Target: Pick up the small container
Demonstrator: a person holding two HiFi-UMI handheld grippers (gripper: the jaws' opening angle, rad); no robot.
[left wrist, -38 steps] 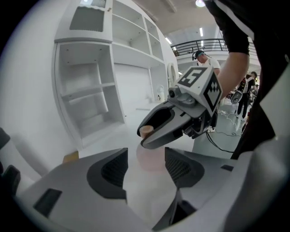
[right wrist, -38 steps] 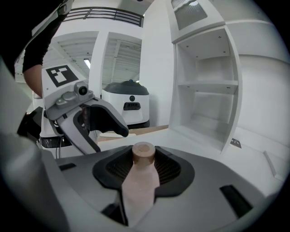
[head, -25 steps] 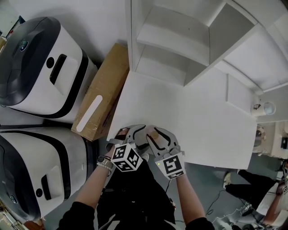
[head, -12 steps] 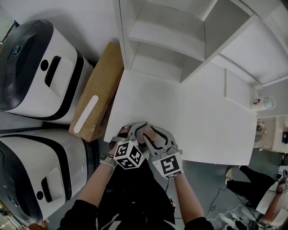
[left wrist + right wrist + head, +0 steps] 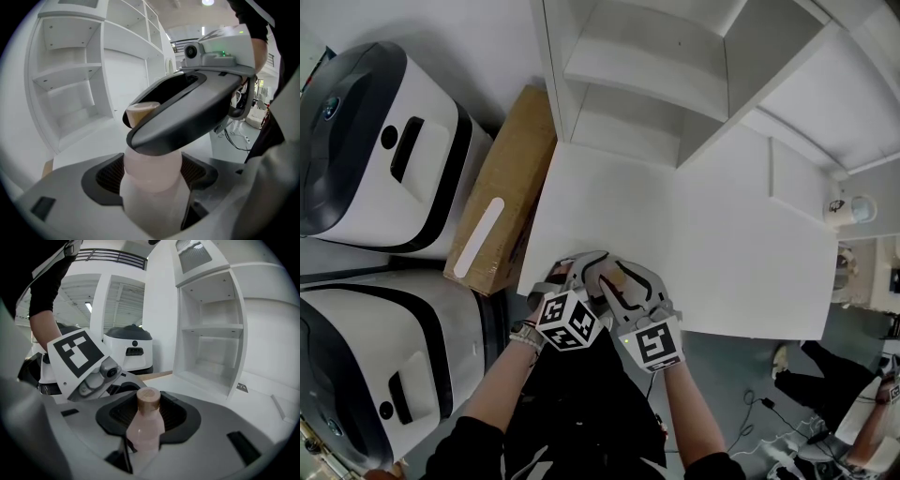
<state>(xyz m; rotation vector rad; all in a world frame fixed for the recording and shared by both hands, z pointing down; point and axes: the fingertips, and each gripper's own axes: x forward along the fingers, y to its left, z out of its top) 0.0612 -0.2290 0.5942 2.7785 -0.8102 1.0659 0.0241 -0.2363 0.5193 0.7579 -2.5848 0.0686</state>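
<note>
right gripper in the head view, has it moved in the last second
No. The right gripper sits at the same spot over the near edge of the white table, by its left corner, as a second ago.

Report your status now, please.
Left tongs just opening, bottle between them. Right tongs shut on bottle. Nothing in the way.

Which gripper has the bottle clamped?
The right gripper: its jaws pinch the pink bottle. The left gripper straddles it too, but its jaws have just been opening.
</note>
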